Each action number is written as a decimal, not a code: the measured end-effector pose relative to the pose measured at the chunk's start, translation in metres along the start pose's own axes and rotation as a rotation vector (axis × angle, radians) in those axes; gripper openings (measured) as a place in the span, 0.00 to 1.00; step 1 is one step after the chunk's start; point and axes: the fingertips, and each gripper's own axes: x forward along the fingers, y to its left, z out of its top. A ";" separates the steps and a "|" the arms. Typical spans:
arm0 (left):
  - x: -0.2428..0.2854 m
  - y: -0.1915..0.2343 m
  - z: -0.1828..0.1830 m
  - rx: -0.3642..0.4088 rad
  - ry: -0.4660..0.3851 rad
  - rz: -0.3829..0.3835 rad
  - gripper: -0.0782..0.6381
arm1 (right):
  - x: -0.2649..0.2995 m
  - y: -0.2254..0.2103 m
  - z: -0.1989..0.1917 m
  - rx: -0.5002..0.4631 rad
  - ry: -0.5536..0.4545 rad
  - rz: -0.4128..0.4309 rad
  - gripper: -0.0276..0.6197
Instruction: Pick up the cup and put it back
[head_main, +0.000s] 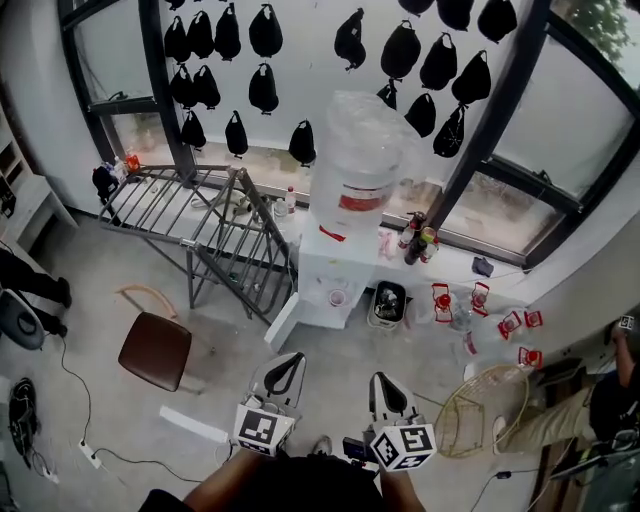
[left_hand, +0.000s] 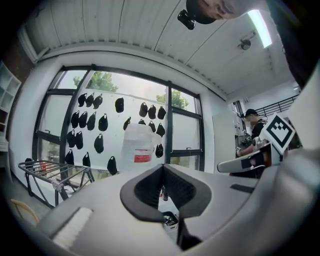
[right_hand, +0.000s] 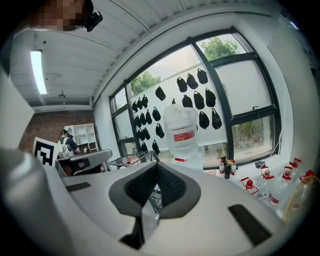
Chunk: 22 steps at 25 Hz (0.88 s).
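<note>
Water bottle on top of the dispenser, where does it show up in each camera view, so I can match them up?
Head view: water bottle in the upper middle, seen from above.
Left gripper view: water bottle at mid height, a little left of centre.
Right gripper view: water bottle at mid height, just right of centre.
Shared landmark: the black bags hanging on the window behind it.

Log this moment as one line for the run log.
phase: pre-grasp | left claw: shut, empty | right claw: shut, empty | cup: in dispenser bay, untouched
</note>
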 end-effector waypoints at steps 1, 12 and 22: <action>0.000 0.001 0.001 -0.001 -0.002 0.001 0.12 | 0.000 0.000 0.003 -0.003 -0.006 0.000 0.04; -0.001 0.007 0.002 0.005 -0.008 0.009 0.12 | 0.003 0.006 0.007 -0.018 -0.010 0.028 0.04; -0.003 0.008 0.004 0.000 -0.012 0.016 0.12 | 0.005 0.005 0.012 -0.019 -0.019 0.029 0.04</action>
